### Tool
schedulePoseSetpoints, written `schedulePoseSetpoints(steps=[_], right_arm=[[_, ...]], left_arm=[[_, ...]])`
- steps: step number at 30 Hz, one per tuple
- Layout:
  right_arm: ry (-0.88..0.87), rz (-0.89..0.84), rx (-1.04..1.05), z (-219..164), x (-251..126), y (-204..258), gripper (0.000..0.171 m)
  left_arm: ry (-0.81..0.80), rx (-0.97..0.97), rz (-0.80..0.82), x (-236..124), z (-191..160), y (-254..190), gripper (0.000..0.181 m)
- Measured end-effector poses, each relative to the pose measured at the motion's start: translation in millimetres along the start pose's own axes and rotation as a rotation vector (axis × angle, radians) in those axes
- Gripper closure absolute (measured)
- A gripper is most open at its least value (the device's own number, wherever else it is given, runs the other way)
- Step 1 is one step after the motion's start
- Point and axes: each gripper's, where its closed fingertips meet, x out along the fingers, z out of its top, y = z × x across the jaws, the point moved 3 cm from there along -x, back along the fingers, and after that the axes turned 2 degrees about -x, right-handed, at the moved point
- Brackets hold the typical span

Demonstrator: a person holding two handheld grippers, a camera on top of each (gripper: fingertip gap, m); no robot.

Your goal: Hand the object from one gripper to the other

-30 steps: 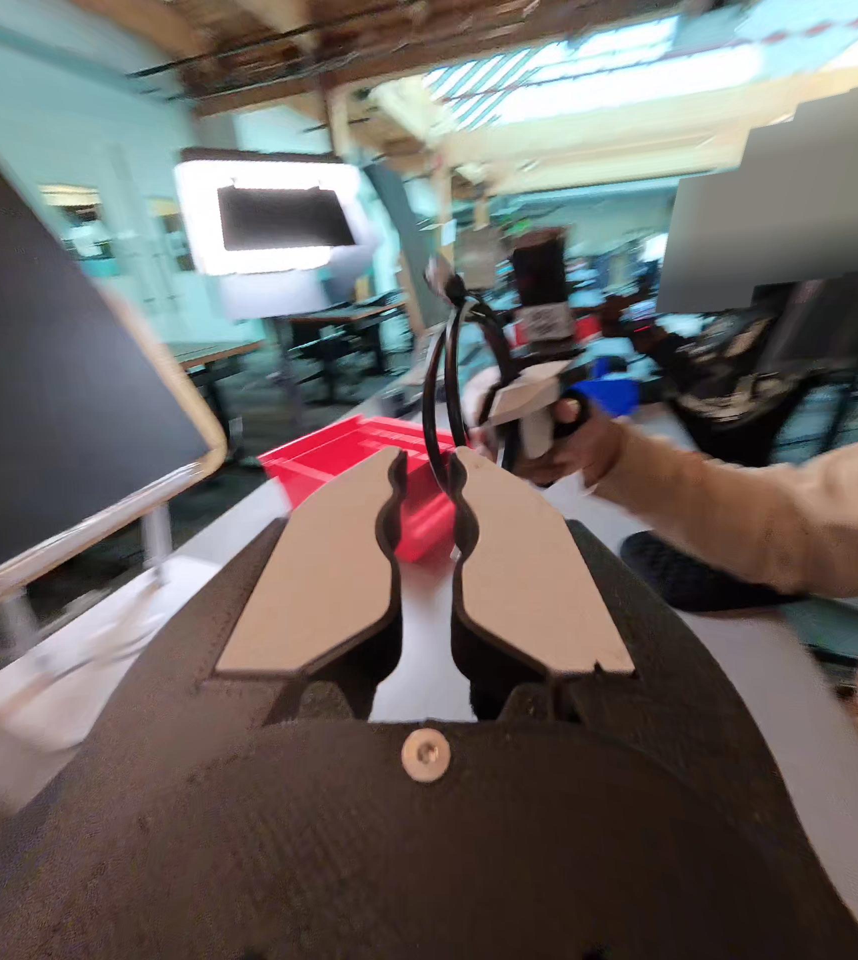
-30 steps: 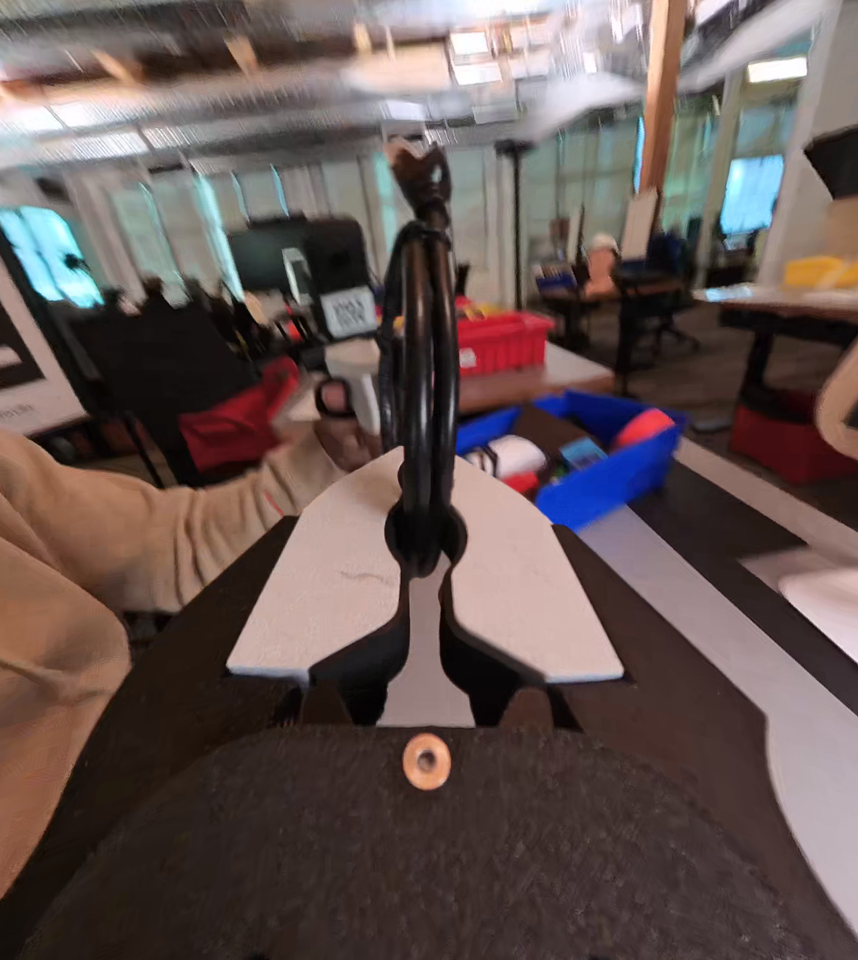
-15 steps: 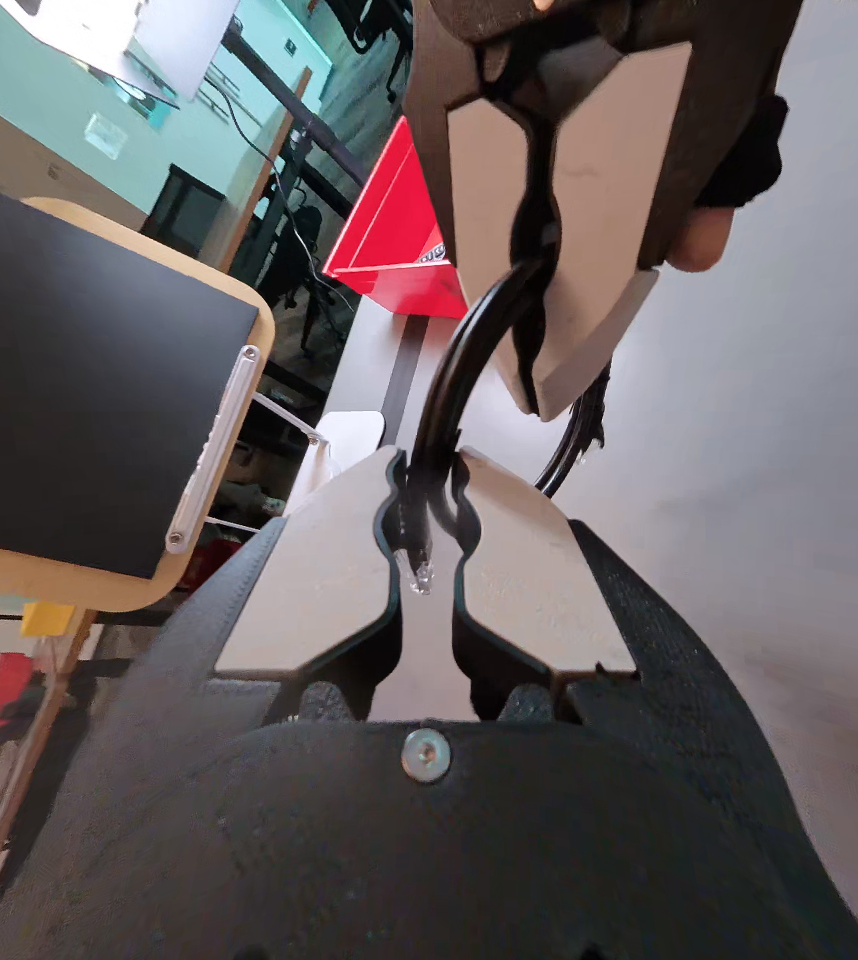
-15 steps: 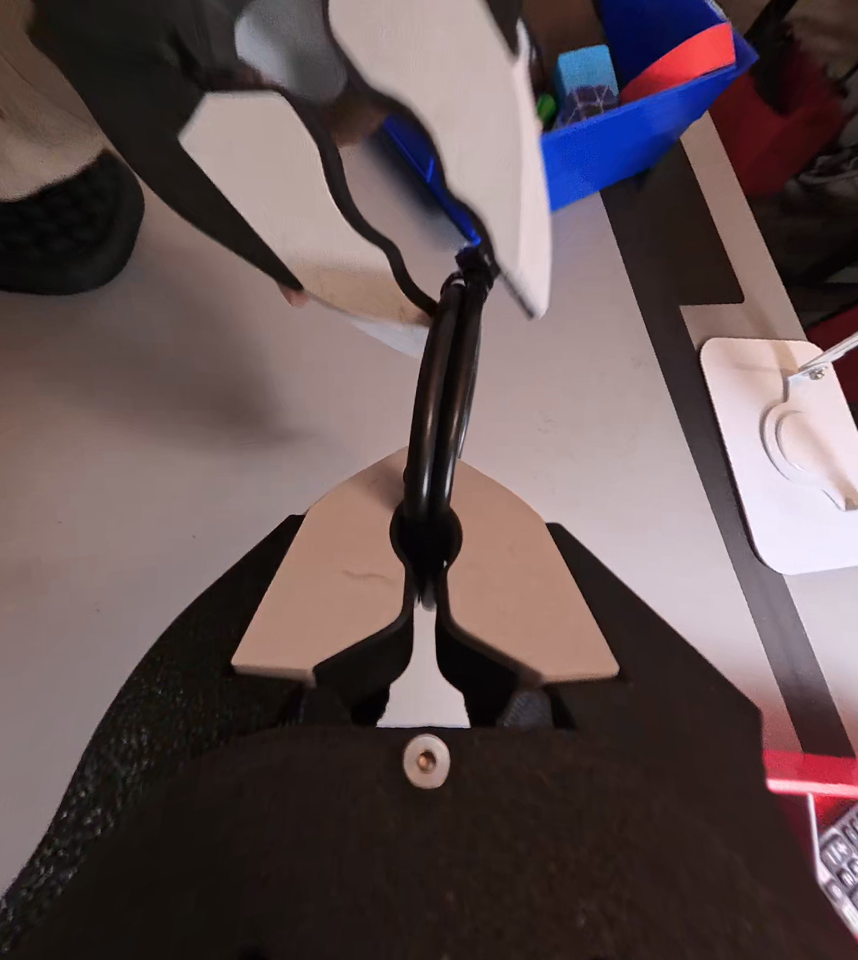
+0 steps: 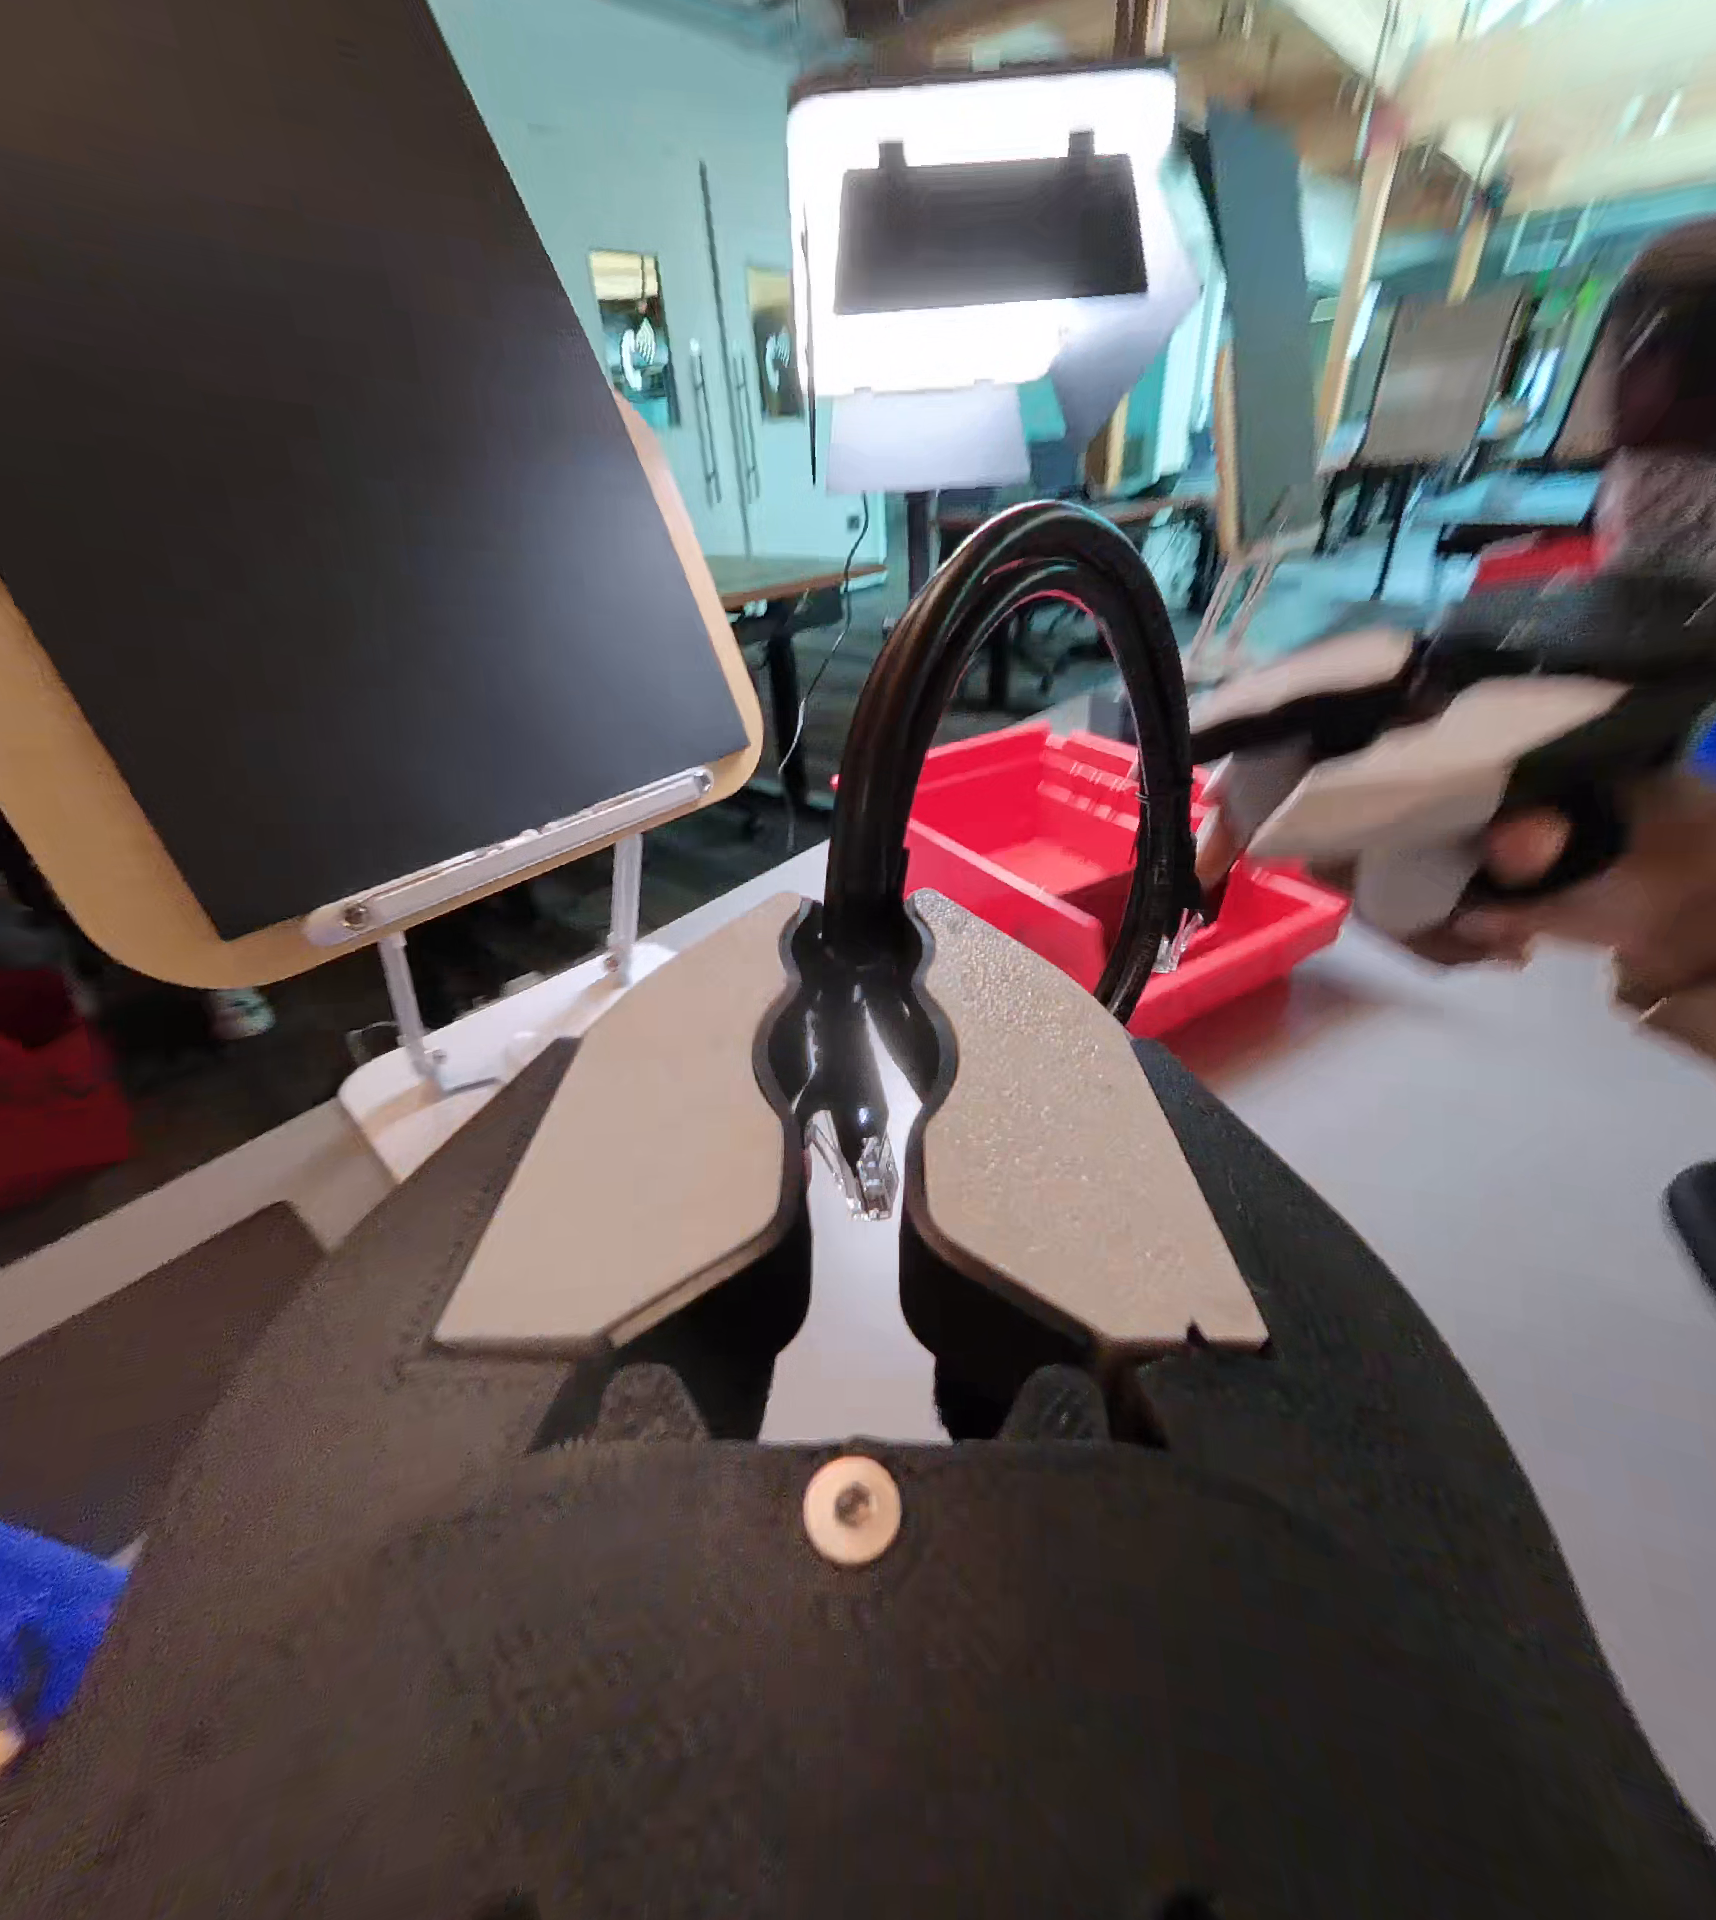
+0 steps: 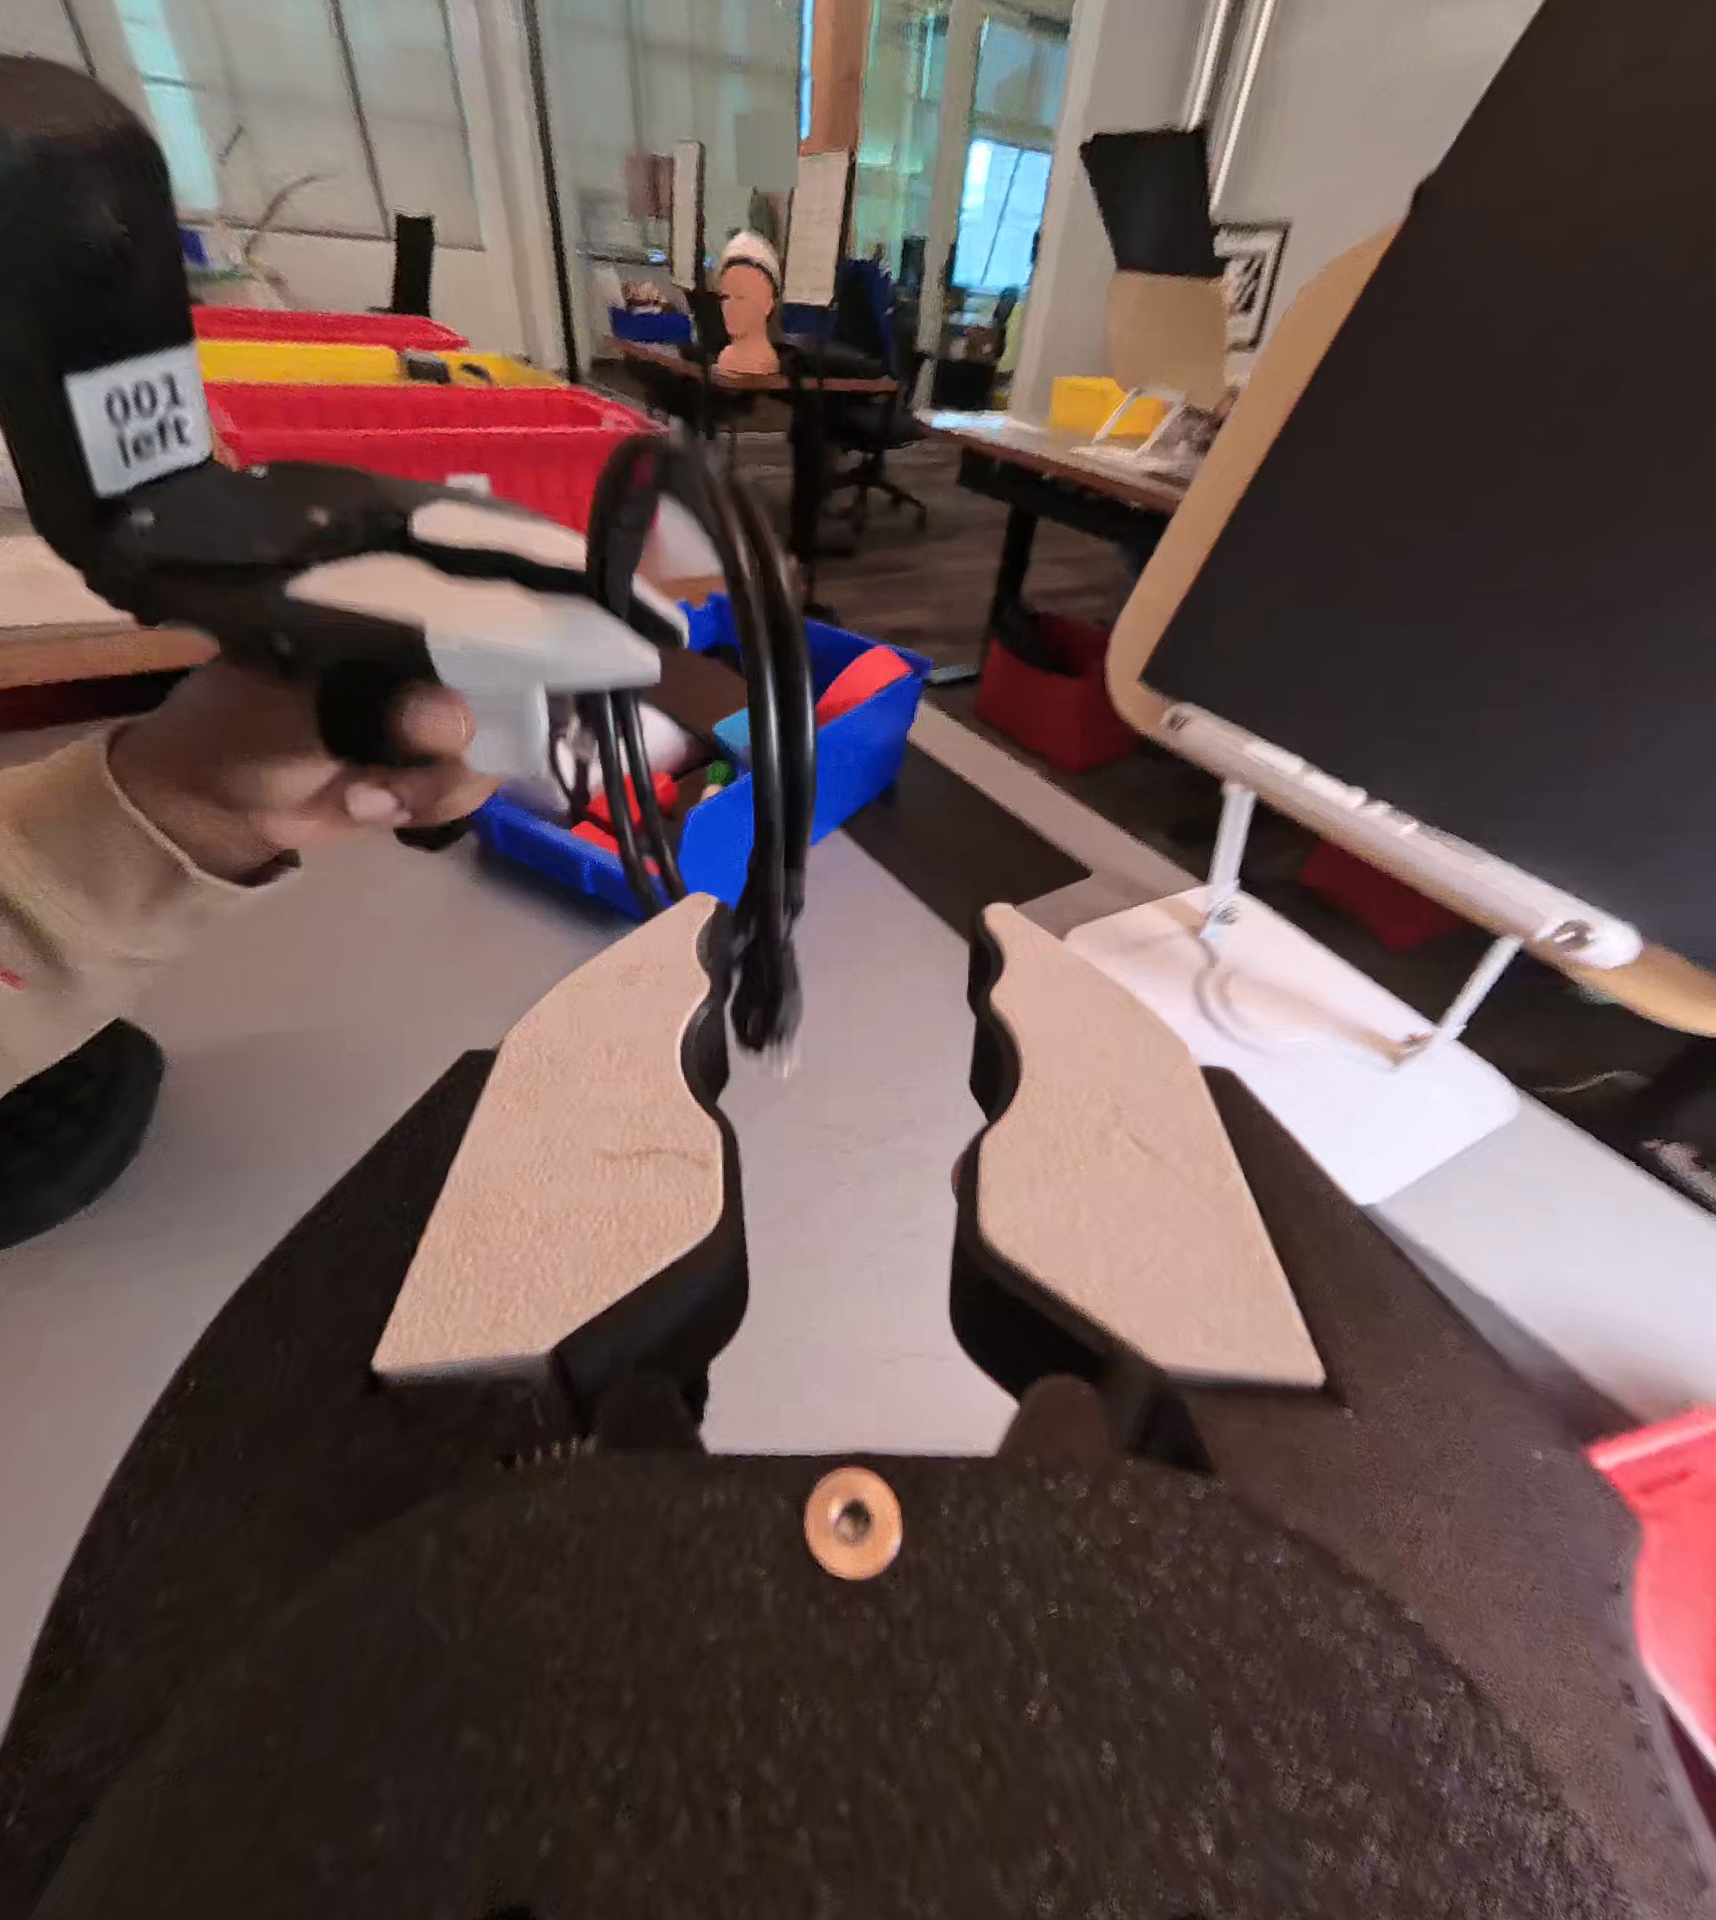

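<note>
Above grey table (image 6: 210,1039), left tool (image 5: 859,925) clamps coiled cable (image 5: 1020,644).

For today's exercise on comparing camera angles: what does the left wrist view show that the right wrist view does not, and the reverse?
Only the left wrist view: the cable's clear plug lying between the shut fingers of the left tool, a lit panel behind, and a red bin with its inside in view.

Only the right wrist view: the right tool open, the cable's loose end hanging by its left finger, and a blue bin of items.

Both: the black cable loop, a dark board on a white stand, the grey table and both tools.
</note>
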Motion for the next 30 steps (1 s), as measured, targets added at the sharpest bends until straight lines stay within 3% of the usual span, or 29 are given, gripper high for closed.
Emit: schedulePoseSetpoints(steps=[4,8,10,12,13,17,21,26,30], right_arm=[[0.016,0.186,0.208,-38,37,18,0.119],[-0.288,0.359,0.466,-22,52,47,0.124],[-0.375,0.357,0.479,-11,47,51,0.132],[-0.413,0.338,0.443,-4,39,51,0.163],[-0.419,0.316,0.416,-2,36,50,0.166],[-0.384,0.373,0.395,8,24,46,0.168],[-0.258,0.42,0.339,13,11,40,0.169],[-0.076,0.417,0.219,7,-4,36,0.17],[0.173,0.374,0.035,-22,2,44,0.17]], left_arm=[[-0.113,-0.169,-0.031,-5,11,2,0.167],[-0.179,-0.276,-0.058,1,12,-11,0.167],[-0.189,-0.314,-0.083,7,10,-21,0.167],[-0.198,-0.341,-0.102,10,9,-29,0.167],[-0.204,-0.355,-0.115,11,10,-31,0.167],[-0.142,-0.394,-0.264,9,11,-39,0.164],[-0.053,-0.332,-0.312,4,8,-35,0.148],[0.104,-0.133,-0.233,-1,-3,-25,0.142],[0.181,0.074,-0.154,2,-13,-27,0.14]])
